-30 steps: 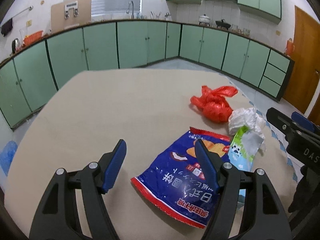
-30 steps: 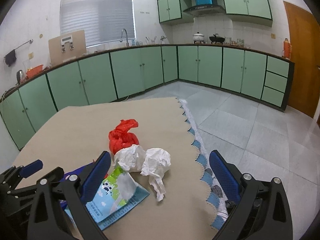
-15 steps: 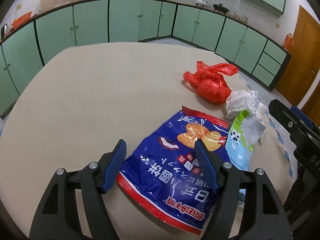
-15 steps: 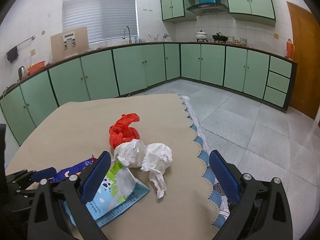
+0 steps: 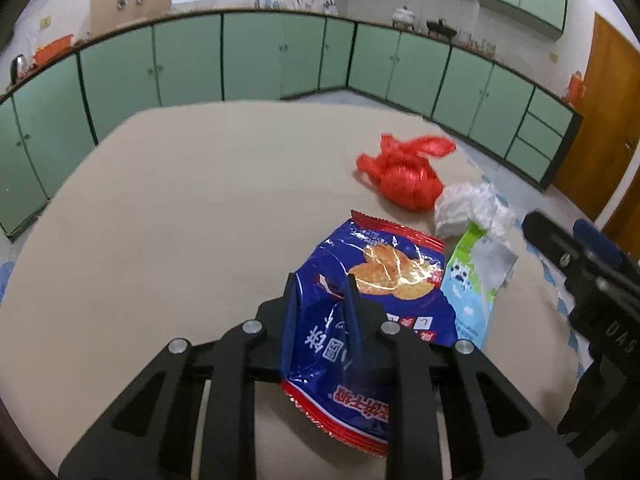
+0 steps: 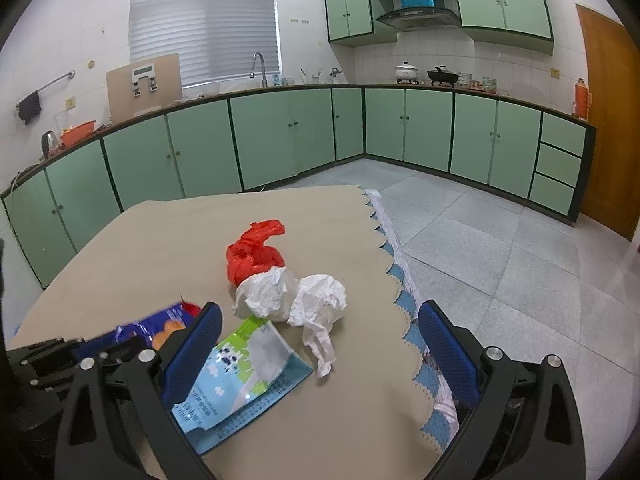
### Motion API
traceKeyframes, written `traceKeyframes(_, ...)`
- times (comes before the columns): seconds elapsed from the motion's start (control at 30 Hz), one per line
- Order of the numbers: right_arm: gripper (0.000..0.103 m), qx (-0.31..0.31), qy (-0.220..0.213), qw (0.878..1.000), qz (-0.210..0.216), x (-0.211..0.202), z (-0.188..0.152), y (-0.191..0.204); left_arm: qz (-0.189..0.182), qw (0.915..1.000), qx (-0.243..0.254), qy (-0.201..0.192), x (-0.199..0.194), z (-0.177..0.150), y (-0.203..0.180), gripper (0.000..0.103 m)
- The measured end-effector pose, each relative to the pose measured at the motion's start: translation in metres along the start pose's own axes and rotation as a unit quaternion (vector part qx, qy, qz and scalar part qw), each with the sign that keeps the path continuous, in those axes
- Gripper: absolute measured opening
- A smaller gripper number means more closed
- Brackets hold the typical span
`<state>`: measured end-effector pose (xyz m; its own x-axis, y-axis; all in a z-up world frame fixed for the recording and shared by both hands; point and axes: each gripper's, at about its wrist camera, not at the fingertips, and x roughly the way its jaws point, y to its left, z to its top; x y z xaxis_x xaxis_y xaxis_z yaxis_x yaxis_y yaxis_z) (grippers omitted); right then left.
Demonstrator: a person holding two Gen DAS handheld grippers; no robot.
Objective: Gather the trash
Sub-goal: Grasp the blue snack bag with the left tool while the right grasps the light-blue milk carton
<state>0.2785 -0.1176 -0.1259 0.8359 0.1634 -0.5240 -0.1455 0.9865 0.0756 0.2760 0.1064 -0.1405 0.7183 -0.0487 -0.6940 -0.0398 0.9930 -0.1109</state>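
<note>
A blue snack bag lies on the beige table. My left gripper is closing on the bag's near left part; both pads press into the creased foil. Right of it are a light blue and green pouch, crumpled white paper and a knotted red plastic bag. In the right wrist view my right gripper stands open and wide, low over the table. The pouch lies by its left finger and the white paper just ahead. Nothing is between its pads.
The table's right edge has a scalloped cloth border, with grey tiled floor beyond. Green cabinets line the far walls. A wooden door stands at the right. The left gripper's frame shows at the lower left.
My left gripper's fingers have come together from wide open onto the blue snack bag, buckling it upward between them. The right gripper and the other trash have stayed put.
</note>
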Motion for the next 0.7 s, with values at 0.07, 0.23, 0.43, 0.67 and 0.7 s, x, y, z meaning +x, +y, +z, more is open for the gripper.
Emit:
traceKeyframes(0.07, 0.096, 0.001, 0.003, 1.000, 0.003, -0.005, -0.004, 0.003, 0.012, 0.9997, -0.004, -0.023, -0.012, -0.001, 0.003, 0.019)
traceKeyframes(0.23, 0.096, -0.002, 0.019, 1.000, 0.008, -0.012, -0.014, 0.023, 0.054, 0.9971, -0.005, -0.054, -0.032, -0.002, 0.016, 0.018)
traceKeyframes(0.43, 0.096, 0.002, 0.035, 0.999, -0.014, -0.011, -0.026, 0.053, 0.077, 0.9955, -0.015, -0.053, -0.040, -0.004, 0.041, 0.017)
traceKeyframes(0.67, 0.096, -0.006, 0.057, 0.997, -0.060, 0.002, -0.031, 0.078, 0.078, 0.9952, -0.032, -0.050, -0.042, -0.005, 0.065, 0.008)
traceKeyframes(0.7, 0.096, -0.006, 0.062, 0.996, -0.067, 0.004, -0.031, 0.079, 0.076, 0.9953, -0.033, -0.050, -0.042, -0.005, 0.066, 0.008)
